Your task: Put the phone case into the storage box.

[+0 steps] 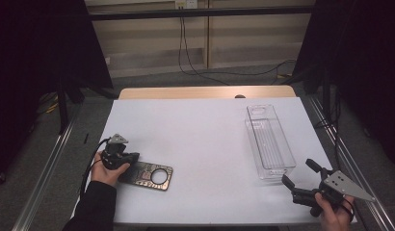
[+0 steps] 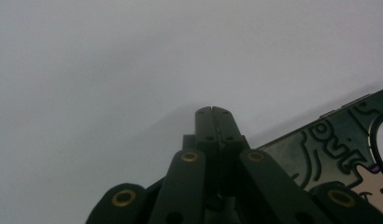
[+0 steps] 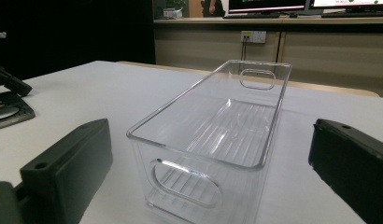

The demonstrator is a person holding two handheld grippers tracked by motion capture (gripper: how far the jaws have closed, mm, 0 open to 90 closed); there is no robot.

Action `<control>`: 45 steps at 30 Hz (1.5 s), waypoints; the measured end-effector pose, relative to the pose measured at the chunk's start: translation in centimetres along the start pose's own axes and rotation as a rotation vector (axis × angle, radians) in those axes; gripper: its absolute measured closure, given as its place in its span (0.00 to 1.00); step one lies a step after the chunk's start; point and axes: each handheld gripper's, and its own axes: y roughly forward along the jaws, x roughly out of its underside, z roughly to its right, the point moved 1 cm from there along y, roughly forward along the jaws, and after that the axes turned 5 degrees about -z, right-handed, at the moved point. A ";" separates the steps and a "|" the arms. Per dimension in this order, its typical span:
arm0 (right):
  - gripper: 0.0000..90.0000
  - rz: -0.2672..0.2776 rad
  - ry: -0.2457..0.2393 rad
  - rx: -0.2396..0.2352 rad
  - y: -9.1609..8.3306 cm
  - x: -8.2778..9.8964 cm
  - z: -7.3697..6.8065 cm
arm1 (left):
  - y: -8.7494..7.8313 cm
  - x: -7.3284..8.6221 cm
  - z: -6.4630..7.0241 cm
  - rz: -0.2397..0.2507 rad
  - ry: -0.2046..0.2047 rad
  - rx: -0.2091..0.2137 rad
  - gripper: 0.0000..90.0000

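A flat dark case [image 1: 147, 175] with a cartoon pattern and a round hole lies near the table's front left. My left gripper [image 1: 130, 161] is at its left end, held by a hand in a dark sleeve. In the left gripper view the left gripper [image 2: 215, 112] is shut with nothing between its jaws, tips down near the white surface, and the case [image 2: 339, 144] lies just to its right. My right gripper [image 1: 299, 173] stands open at the front right, facing the near end of a clear plastic bin [image 1: 277, 171]. The bin [image 3: 194, 154] is empty and sits beyond the right gripper [image 3: 210, 140].
The white table top [image 1: 200, 134] has a wooden strip [image 1: 205, 92] along its far edge. Metal rails [image 1: 41, 183] run beside the table on both sides. Cables [image 1: 195, 67] hang down behind it. Dark curtains stand at both sides.
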 end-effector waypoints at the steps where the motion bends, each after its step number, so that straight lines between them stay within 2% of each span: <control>1: 0.00 0.000 -0.002 -0.001 0.0 0.0 0.0 | 0.0 0.1 0.1 0.002 -0.006 0.004 1.00; 12: 0.00 0.001 -0.002 0.001 0.0 0.0 0.0 | -0.4 0.6 0.7 -0.004 0.006 -0.004 1.00; 22: 0.00 -0.001 0.001 0.001 0.0 0.0 0.0 | -0.9 1.5 1.5 0.002 0.017 0.026 1.00; 25: 0.00 -0.001 0.000 0.001 0.0 0.0 0.0 | -1.1 1.7 1.8 -0.002 0.032 0.025 1.00; 35: 0.00 -0.002 0.002 0.006 0.0 0.0 0.0 | -1.6 2.7 2.7 0.004 0.031 0.044 1.00; 40: 0.00 -0.002 0.001 0.006 0.0 0.0 0.1 | -1.8 2.9 3.2 0.004 0.047 0.030 1.00; 45: 0.00 -0.002 0.001 0.007 0.0 0.0 0.1 | -1.9 3.1 3.7 0.000 0.050 0.037 1.00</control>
